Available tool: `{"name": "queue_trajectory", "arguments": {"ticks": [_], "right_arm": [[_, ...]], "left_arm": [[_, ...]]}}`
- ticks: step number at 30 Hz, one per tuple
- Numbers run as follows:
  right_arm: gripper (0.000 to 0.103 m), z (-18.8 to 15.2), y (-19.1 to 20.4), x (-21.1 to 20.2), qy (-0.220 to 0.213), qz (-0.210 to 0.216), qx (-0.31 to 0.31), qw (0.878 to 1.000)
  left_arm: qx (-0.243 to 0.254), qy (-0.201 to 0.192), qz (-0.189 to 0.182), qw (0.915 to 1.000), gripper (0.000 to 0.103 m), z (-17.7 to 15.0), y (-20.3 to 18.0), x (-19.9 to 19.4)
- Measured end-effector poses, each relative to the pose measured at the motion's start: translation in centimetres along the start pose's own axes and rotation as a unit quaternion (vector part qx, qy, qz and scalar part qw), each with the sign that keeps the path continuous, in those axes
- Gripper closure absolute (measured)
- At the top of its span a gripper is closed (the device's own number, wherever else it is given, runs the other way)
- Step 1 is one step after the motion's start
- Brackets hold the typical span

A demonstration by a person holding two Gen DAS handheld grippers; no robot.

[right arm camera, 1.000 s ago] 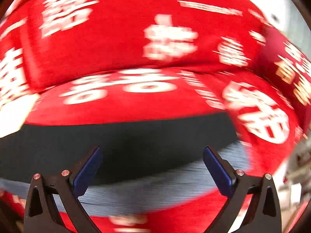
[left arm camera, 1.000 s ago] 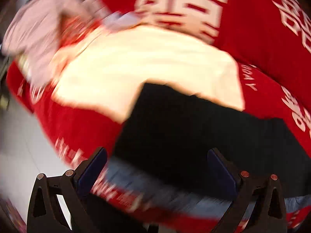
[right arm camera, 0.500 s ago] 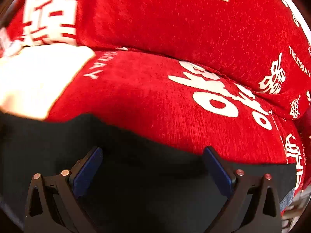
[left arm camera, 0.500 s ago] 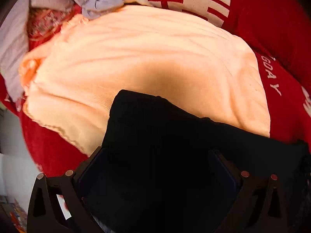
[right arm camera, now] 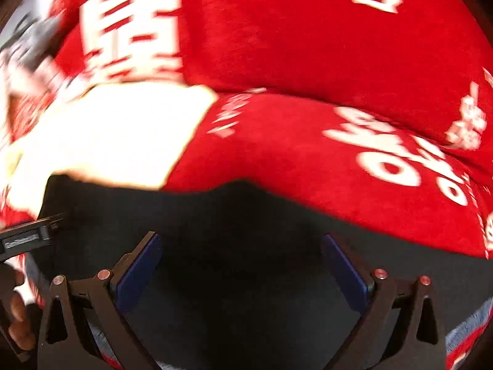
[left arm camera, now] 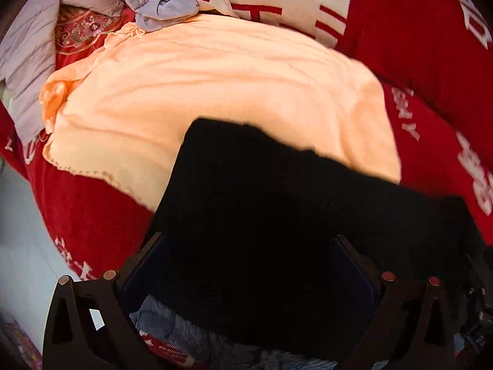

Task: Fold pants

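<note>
Lying across the front of a red blanket (left arm camera: 92,215) printed with large white characters, the black pants (left arm camera: 277,215) filled the lower half of both views. In the left wrist view their far edge reached onto a peach-coloured towel (left arm camera: 215,77) spread flat over the blanket, covering its near right part. In the right wrist view the pants (right arm camera: 246,246) ran as a dark band from side to side, with the red blanket (right arm camera: 308,46) rising behind and the pale towel (right arm camera: 117,132) at the left, blown out by light.

The left gripper (left arm camera: 246,265) stood with its jaws wide — both blue-padded fingers (left arm camera: 144,265) spread apart over the black cloth, pinching nothing that could be made out. The right gripper (right arm camera: 243,265) was likewise wide, its fingers (right arm camera: 138,271) set well apart above the dark fabric and not closed on it. Whether either set of pads touched the cloth could not be told.

At the far left of the left wrist view a pale lilac quilted garment (left arm camera: 27,46) lay bunched beside a small blue-grey cloth (left arm camera: 166,12) — both at the towel's far edge. A strip of grey-blue fabric (left arm camera: 172,317) showed beneath the near edge of the pants. The right wrist view was smeared with blur, and part of the other handheld device (right arm camera: 24,237) showed at its left margin.
</note>
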State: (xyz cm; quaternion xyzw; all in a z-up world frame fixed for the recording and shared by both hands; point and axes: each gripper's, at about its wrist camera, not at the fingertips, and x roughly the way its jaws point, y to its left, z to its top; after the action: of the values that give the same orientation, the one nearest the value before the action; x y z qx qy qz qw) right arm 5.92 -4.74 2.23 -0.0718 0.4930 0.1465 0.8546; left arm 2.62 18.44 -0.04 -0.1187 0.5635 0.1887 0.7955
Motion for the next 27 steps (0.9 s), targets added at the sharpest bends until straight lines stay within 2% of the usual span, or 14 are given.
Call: {"name": "queue_trajectory", "arguments": {"ticks": [2,4,7,11,15,18,21,24,27], "right_arm": [[0.0,-0.5,0.9,1.1,0.016,-0.012,-0.013,1.0],[0.0,-0.9,0.2,2.4,0.036,-0.026,-0.011,0.999],[0.0,-1.5,-2.5,2.1,0.033,-0.01,0.024,0.999],[0.0,-2.9,-7.6,1.2,0.04,-0.042,0.053,0.997],[0.0,-4.8,-11.5,-0.9,0.042,-0.072,0.093,0.992],[0.0,-6.5,-11.3,-3.6,0.016,-0.051,0.089,0.995],[0.0,-8.4,-8.8,-5.0,0.001,-0.035,0.057,0.998],[0.0,-9.9,-6.7,-4.3,0.006,-0.037,0.014,0.999],[0.0,-10.8,-7.6,-3.7,0.01,-0.032,0.015,0.999]], "left_arm": [[0.007,0.011,0.016,0.9998,0.0,-0.5,0.2,1.0],[0.001,0.006,0.011,0.9999,0.0,-0.8,1.1,1.3],[0.005,0.006,0.01,0.9999,0.0,-1.0,2.0,0.9],[0.003,0.001,0.014,0.9999,0.0,-2.0,3.2,-0.3],[-0.002,-0.022,0.037,0.9991,0.0,-4.1,4.5,-2.2],[-0.008,-0.032,0.028,0.9991,0.0,-5.6,5.6,-2.8],[-0.017,-0.015,0.044,0.9988,0.0,-6.5,6.8,-1.7],[-0.026,-0.002,0.055,0.9982,0.0,-7.3,8.2,-0.5],[-0.05,0.018,0.044,0.9976,0.0,-7.5,9.7,0.5]]}}
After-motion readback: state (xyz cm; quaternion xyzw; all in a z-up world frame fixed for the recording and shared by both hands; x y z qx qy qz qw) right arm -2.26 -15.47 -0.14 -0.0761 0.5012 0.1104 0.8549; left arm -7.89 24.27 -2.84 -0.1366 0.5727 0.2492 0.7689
